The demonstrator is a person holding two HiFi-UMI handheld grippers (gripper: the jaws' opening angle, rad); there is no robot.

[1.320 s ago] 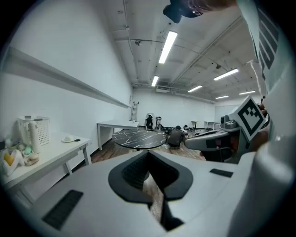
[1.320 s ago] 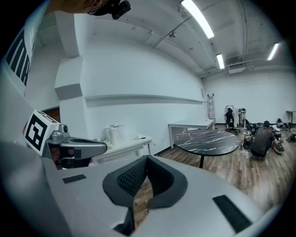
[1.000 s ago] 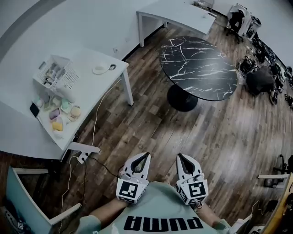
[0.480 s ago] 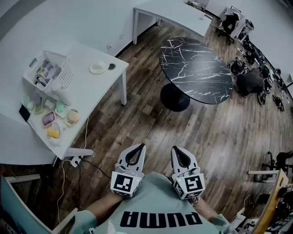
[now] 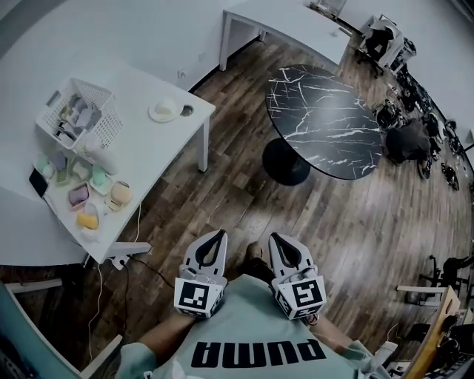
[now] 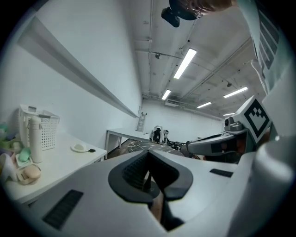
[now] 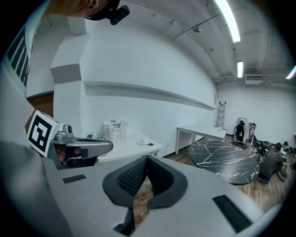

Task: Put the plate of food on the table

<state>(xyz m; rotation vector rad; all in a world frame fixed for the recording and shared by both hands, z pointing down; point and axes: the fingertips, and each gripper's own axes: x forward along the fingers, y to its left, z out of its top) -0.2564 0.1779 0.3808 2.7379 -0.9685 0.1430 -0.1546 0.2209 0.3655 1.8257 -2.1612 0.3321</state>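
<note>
At 9 to 10 o'clock in the head view stands a white bench [image 5: 148,148]. Its far left end carries a white mesh basket [image 5: 78,115] full of small things. Toward 8 o'clock from the basket lies a cluster of pastel food pieces [image 5: 96,194]; I cannot tell what they lie on. At the bench's right corner, well apart from that cluster, sits a small white plate [image 5: 164,111] with a pale rounded lump on it and a small dark round thing [image 5: 187,110] just beside it.

At 6 o'clock, close against the person's pale green shirt [image 5: 252,333], the left gripper [image 5: 217,237] points toward 12 o'clock over the wooden floor [image 5: 222,192]. Its fingers are pressed together with nothing between them. The plate lies at about 11 o'clock from it, well apart.

Just beside it, the right gripper [image 5: 276,238] points the same way, its fingers likewise closed on nothing.

At 1 o'clock stands a round bench with a black marbled top [image 5: 326,122], bare, on a single dark foot. Beyond it, at 12 o'clock, is another white bench [image 5: 289,22], and dark clutter lines the floor at 2 o'clock.
</note>
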